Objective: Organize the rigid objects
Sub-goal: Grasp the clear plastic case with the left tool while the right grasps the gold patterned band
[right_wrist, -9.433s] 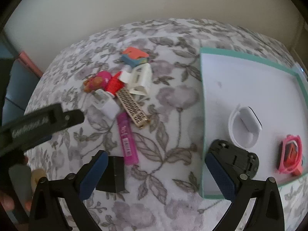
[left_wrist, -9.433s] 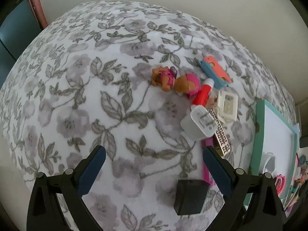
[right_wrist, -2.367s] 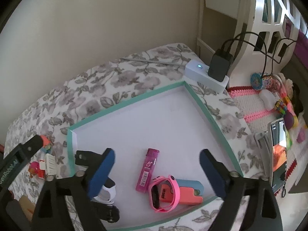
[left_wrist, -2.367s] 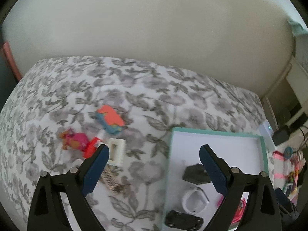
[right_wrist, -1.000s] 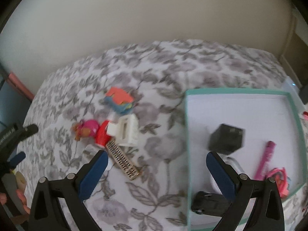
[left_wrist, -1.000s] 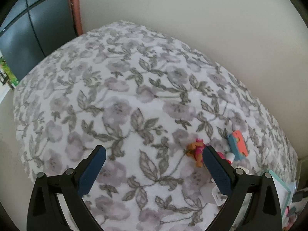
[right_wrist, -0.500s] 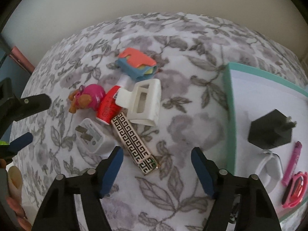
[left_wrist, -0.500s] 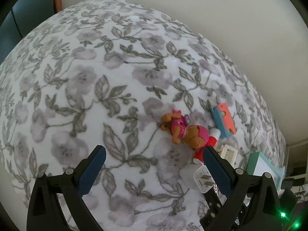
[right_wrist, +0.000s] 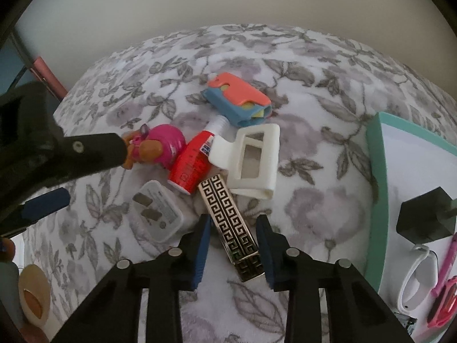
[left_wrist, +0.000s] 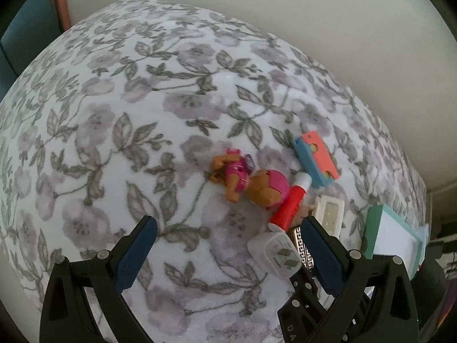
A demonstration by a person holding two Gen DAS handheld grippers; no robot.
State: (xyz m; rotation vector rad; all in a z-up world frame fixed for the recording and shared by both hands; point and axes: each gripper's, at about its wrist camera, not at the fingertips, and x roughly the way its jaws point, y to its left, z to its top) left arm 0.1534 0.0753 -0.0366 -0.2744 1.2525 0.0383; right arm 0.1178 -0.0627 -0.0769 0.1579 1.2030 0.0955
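Clip (right_wrist: 230, 225) btwn closing R gripper (right_wrist: 233, 230) jaws.

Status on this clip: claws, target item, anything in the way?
Right claw closing around the patterned hair clip, pads not visibly pressing. Left claw open, empty. White charger and white clip crowd close beside it.

Left gripper (left_wrist: 225, 245) wide; right gripper (right_wrist: 232, 231) narrowed.

Two chargers: white (right_wrist: 157, 211), black (right_wrist: 425, 219)
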